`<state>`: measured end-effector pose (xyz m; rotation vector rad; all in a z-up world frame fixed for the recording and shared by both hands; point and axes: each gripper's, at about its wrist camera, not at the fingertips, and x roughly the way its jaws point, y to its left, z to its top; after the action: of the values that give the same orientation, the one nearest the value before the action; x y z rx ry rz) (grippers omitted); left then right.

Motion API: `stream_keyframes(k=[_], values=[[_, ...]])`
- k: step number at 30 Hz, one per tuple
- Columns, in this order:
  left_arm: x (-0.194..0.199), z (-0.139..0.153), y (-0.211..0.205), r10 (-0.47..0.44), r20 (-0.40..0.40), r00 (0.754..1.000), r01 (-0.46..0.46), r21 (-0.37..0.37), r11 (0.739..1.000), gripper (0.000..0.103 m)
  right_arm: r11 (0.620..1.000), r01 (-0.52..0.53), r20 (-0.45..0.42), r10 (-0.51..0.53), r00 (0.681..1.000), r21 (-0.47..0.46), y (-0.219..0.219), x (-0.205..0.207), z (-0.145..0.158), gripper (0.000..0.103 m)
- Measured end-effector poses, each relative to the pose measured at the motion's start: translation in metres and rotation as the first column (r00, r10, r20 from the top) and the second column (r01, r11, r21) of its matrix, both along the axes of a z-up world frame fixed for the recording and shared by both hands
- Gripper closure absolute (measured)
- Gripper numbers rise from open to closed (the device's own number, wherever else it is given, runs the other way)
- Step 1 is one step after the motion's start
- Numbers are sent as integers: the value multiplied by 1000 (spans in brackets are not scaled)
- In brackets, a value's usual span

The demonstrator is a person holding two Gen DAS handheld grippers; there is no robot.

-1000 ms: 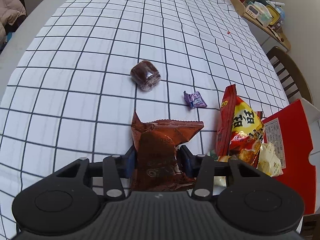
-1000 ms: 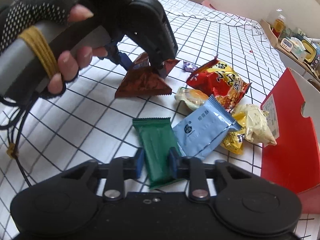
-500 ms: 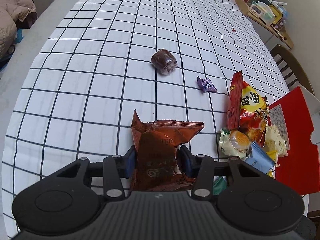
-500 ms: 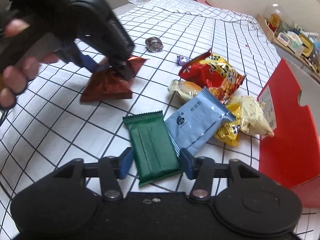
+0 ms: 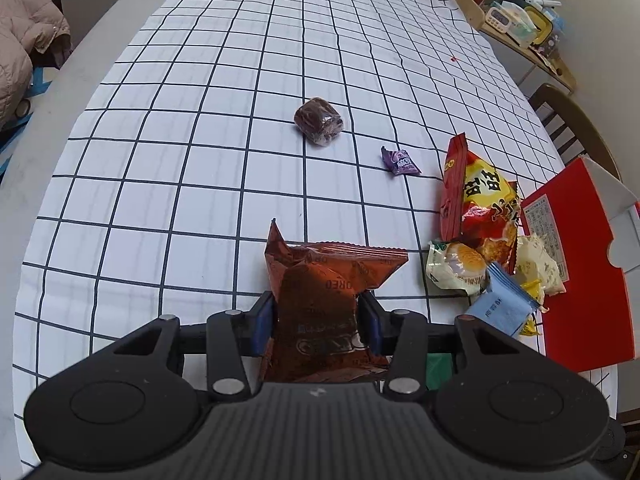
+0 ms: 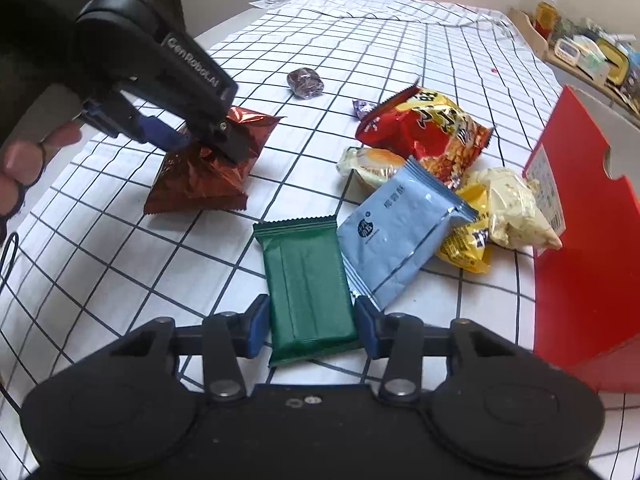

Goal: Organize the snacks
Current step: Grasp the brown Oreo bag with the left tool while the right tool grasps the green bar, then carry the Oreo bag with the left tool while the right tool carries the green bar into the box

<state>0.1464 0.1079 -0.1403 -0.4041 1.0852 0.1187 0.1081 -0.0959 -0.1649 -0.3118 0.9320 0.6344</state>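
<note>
The red box [image 6: 592,240] stands right of both grippers. The left gripper [image 5: 316,320] pinches the brown packet [image 5: 320,300]. The right gripper [image 6: 312,326] is closing around the green packet [image 6: 306,280], with narrow gaps at both pads.

The brown foil snack packet [image 5: 320,304] carries "OREO" lettering, seen reversed near its top and again lower down. The left hand-held gripper [image 6: 200,136] bears white lettering, "GenRobot.AI", along its black arm. The red-and-yellow chip bag [image 5: 480,196], the light blue packet [image 6: 400,232] and the label on the red box [image 5: 576,280] show print too small or foreign to read.
</note>
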Motion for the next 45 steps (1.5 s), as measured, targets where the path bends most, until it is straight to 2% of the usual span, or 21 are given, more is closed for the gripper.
stream_keyframes(k=[10,23,35,45], values=[[-13,17,-13,-21,13,1000,21,13,1000,59,997,74,10,-74,997,27,-13,-11,21,59],[-22,75,-60,-79,95,992,76,35,996,59,979,167,88,-178,980,115,-64,-19,81,59],[-9,131,-142,-196,195,961,186,70,980,59,947,252,117,-279,953,201,-136,-3,126,59],[16,142,-221,-270,205,941,254,105,962,59,923,313,132,-347,929,224,-202,26,142,59]])
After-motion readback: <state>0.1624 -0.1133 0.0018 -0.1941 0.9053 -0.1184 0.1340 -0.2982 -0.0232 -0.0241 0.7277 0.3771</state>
